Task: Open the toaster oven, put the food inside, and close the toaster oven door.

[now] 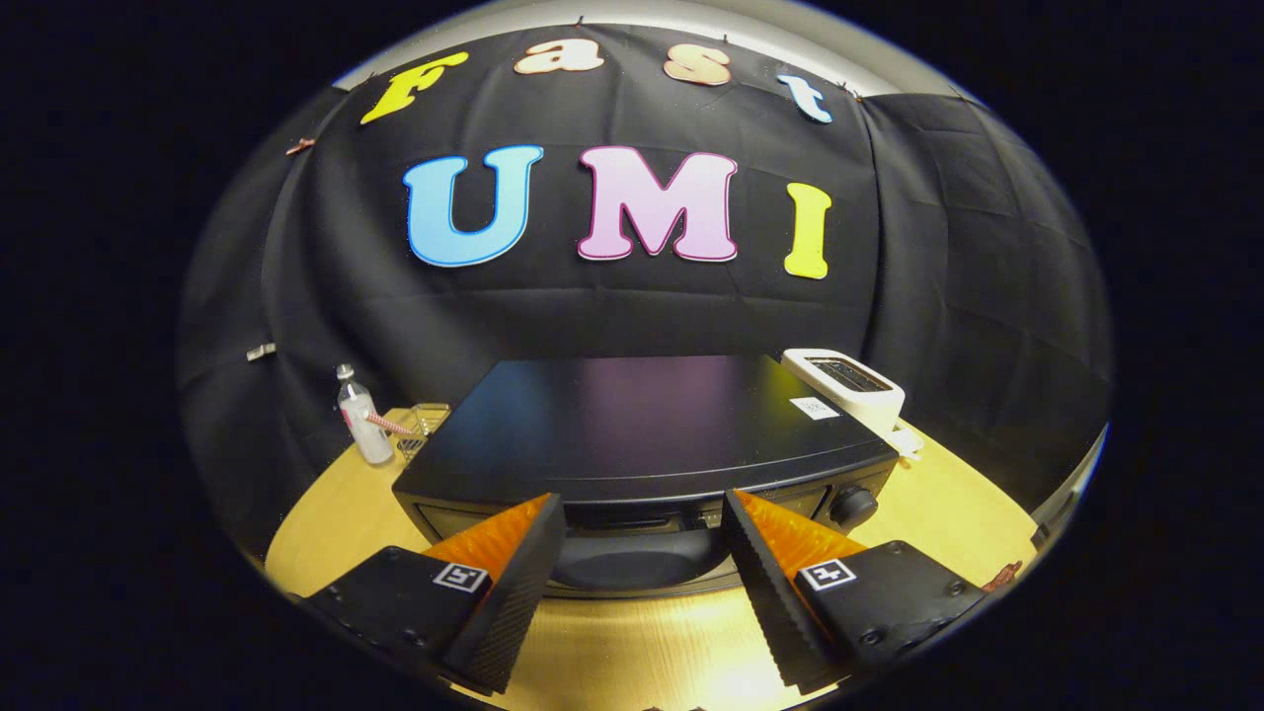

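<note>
Two fingers of my hand-held gripper [642, 513] stand released, bare wooden worktop [632, 642] beneath, toaster oven [642, 425] just ahead.

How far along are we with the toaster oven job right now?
Nothing looks done yet: the toaster oven on the wooden table appears closed, its front handle untouched. In hand: the gripper is open and empty, fingers spread just before that handle, apparently lining up to pull. Left: opening the door, loading the food, closing it.
</note>
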The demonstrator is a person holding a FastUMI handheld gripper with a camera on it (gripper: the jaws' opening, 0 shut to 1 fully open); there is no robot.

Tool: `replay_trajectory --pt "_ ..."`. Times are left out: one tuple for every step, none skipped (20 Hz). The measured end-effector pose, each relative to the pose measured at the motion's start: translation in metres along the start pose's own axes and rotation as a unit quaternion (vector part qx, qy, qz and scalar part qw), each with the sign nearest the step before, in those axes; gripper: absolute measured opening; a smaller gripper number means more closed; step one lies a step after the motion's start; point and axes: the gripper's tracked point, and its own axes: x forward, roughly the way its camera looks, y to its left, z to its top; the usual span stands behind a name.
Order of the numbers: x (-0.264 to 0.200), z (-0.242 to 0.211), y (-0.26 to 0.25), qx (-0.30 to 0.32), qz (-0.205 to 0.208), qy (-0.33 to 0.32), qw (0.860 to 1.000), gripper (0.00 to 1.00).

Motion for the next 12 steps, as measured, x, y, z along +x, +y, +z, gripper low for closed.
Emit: replay_trajectory --pt "0.000 -0.001 -0.002 -0.001 0.000 0.001 1.000 0.99" --pt "0.000 -0.001 -0.003 0.003 0.000 0.001 1.000 0.99" --pt "-0.002 -0.003 -0.003 0.003 0.002 0.004 1.000 0.99" --pt "-0.001 -0.003 -0.001 0.000 0.004 0.003 1.000 0.99" --pt "-0.002 -0.004 -0.001 -0.001 0.005 0.006 1.000 0.99" --pt "-0.003 -0.005 -0.002 0.000 0.007 0.008 1.000 0.99" --pt "-0.005 -0.006 -0.002 -0.001 0.009 0.010 1.000 0.99" --pt "-0.008 -0.007 -0.002 -0.002 0.011 0.010 1.000 0.99" --pt "-0.010 -0.009 -0.002 -0.001 0.013 0.010 1.000 0.99" --pt "-0.014 -0.010 -0.003 0.001 0.016 0.012 1.000 0.99" --pt "-0.016 -0.012 -0.003 0.003 0.018 0.012 1.000 0.99" --pt "-0.019 -0.015 -0.003 0.004 0.021 0.014 1.000 0.99"
